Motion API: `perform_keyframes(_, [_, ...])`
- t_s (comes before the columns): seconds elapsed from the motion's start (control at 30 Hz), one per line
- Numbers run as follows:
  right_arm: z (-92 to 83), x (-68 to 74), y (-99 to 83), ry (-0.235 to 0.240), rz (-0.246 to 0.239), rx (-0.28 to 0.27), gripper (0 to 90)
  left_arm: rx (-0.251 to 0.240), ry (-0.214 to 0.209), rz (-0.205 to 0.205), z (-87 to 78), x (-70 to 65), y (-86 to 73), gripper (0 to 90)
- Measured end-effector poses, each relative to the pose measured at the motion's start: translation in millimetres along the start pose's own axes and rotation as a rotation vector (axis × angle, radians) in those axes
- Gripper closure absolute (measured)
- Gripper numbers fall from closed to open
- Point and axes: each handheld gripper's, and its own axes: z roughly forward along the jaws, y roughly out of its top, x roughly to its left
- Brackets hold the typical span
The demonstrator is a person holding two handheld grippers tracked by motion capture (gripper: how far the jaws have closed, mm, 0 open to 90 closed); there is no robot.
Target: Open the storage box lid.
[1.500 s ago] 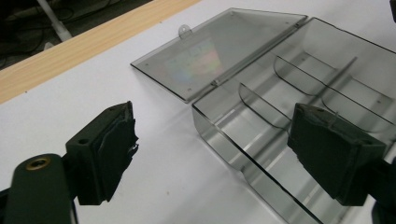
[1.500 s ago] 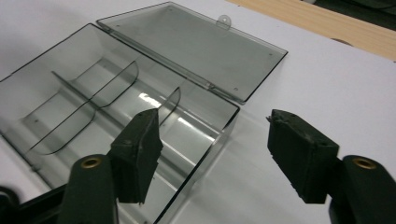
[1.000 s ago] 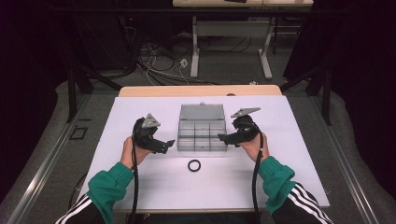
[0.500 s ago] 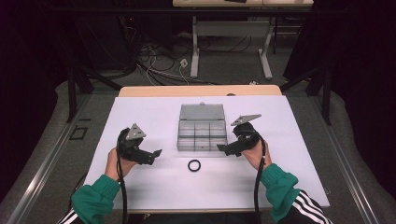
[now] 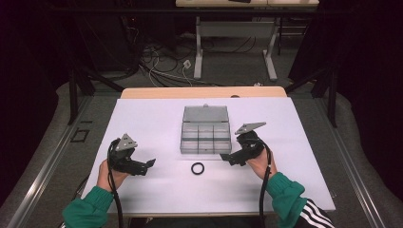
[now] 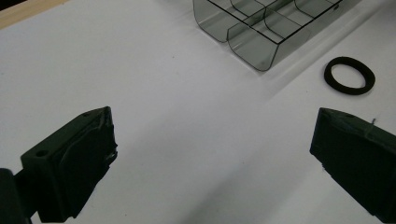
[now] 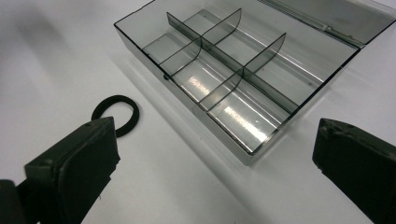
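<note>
- From the high view you are seeing both hands at once: your left claw (image 5: 151,163) is hovering left of the black ring (image 5: 198,168), your right claw (image 5: 225,157) is sitting just right of it, near the front right corner of the compartment box (image 5: 206,138).
- The right claw's own view is giving what the high view is not: the box's dividers and its clear lid (image 7: 327,16) lying folded back beyond it (six compartments, all of them bare plastic).
- The left claw's view is catching just the near corner of the box (image 6: 261,37), with the ring (image 6: 350,75) lying up and to the right.
- The ring is lying flat on the white bench (image 5: 157,118), hole facing up; being round, it is showing no long axis. The box's long side is running across the bench.
- In the right claw's view the ring (image 7: 116,115) is lying just beyond the left jaw, partly behind it, not between the jaws.
- Both claws are standing wide with nothing in them; the right one's jaws have just been opening.
</note>
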Motion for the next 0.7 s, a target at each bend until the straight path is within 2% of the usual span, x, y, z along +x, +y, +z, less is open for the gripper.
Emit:
perform_keyframes(0.1, [1.1,2.7,-0.2,0.013,-0.006,-0.005,0.0,-0.004,-0.002,-0.002,0.8,1.1,-0.3,0.1])
perform_keyframes(0.2, [1.6,5.4,1.2,0.027,-0.020,0.020,0.0,0.000,-0.006,0.005,1.3,1.6,0.1,0.0])
perform_keyframes(0.3, [5.2,7.8,1.6,0.034,-0.037,0.010,0.0,-0.006,-0.007,0.005,2.7,2.0,-0.4,0.1])
perform_keyframes(0.7, [8.3,13.5,3.2,0.055,-0.045,0.043,0.0,-0.001,-0.001,0.006,3.6,3.7,-0.4,0.0])
